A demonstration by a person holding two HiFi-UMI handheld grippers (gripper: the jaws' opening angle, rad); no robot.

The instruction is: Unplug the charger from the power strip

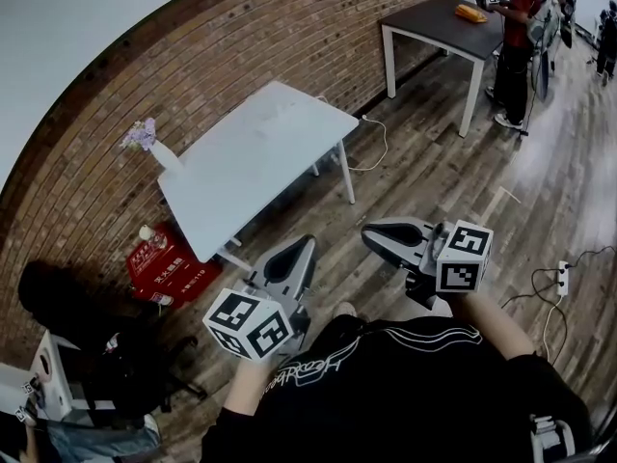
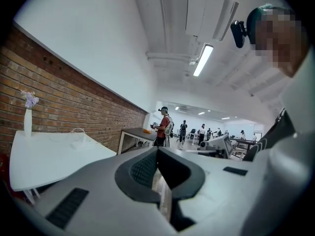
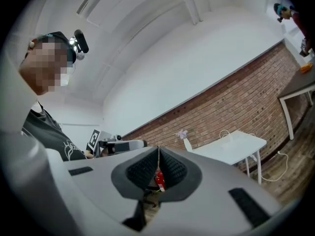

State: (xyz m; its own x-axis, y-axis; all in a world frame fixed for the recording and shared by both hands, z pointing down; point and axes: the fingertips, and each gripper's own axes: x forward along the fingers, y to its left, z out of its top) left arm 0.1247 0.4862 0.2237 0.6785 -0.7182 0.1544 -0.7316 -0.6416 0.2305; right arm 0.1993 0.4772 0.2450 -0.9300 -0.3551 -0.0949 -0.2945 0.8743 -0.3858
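I hold both grippers close in front of my body, above the wooden floor. My left gripper [image 1: 306,246] and my right gripper [image 1: 369,231] are each shut with nothing between the jaws. They point toward a white table [image 1: 253,167] by the brick wall. On its far end lies a looped white cord [image 2: 75,131], and a white cable [image 1: 372,149] runs from it down to the floor. A white power strip [image 1: 563,278] with dark cords lies on the floor at my right. I cannot make out a charger.
A white vase with purple flowers [image 1: 154,146] stands on the table's left corner. A red box [image 1: 164,266] sits under the table. A dark table [image 1: 439,19] with an orange item stands behind, with a person [image 1: 516,37] beside it. A black bag [image 1: 92,355] lies at my left.
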